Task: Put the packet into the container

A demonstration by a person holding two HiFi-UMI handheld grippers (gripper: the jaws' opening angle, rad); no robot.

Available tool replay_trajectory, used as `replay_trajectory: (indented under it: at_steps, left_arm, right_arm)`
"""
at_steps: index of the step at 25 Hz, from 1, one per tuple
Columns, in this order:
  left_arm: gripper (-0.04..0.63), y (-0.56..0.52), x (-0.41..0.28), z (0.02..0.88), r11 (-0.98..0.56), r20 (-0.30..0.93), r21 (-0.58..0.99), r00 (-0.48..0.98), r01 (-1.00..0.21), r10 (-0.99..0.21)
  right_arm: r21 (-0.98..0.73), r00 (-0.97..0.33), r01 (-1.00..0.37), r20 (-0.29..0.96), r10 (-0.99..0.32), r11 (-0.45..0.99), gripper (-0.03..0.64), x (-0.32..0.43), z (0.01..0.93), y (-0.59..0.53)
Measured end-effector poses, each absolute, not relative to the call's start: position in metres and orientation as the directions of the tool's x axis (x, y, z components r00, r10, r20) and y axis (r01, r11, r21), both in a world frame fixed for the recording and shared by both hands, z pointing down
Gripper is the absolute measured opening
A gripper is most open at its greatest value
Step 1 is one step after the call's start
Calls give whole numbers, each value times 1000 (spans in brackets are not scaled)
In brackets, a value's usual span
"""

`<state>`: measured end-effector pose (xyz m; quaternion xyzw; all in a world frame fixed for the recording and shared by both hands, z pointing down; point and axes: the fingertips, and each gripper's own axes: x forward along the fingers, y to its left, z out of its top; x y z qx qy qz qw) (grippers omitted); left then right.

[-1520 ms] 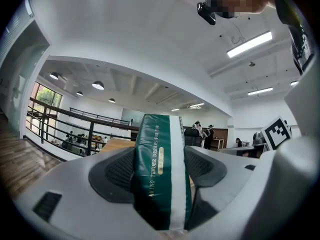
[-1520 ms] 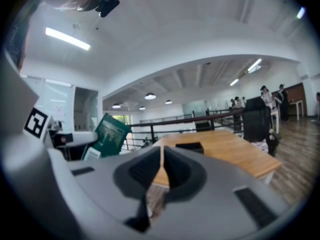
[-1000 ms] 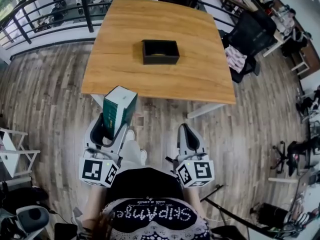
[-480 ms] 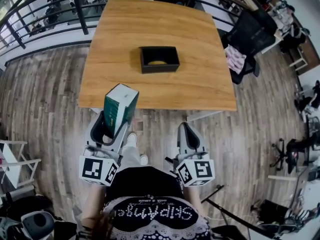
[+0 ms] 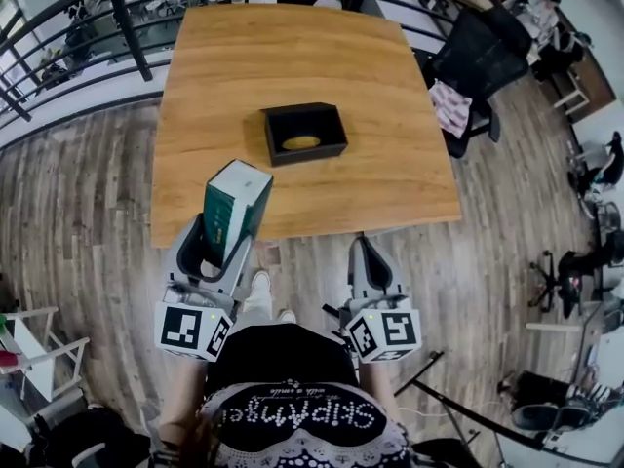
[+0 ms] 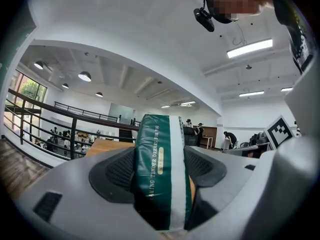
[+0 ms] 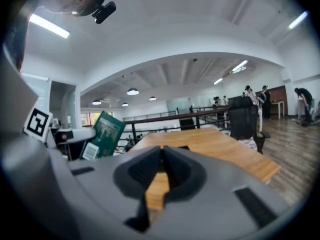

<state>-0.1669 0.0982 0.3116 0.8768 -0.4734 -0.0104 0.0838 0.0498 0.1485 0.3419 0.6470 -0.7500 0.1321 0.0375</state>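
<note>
My left gripper [image 6: 161, 170] clamps its fingers on the green packet [image 5: 234, 208], held in the air at the tabletop's [image 5: 390, 115] near edge. Only the head view shows the black container [image 5: 303, 133] (something yellow inside). My right gripper's [image 7: 162, 166] fingers are pressed together, empty.

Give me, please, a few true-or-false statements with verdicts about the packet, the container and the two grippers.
The left gripper is shut on the green packet. True.
The right gripper holds something too. False: its jaws are together, with nothing between.
The black container stands on the wooden table. True.
The container is empty. False: a yellowish thing lies inside.
The packet is in the container. False: it is held short of it.
</note>
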Motion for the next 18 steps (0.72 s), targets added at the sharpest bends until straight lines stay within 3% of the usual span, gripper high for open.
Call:
replay_trajectory:
  at_steps: [18]
  left_arm:
    - [339,49,-186,320,-561,77,163,577,-812,-813]
  right_arm:
    - [-168,-124,-982,243,-962,84,41,32,351,108]
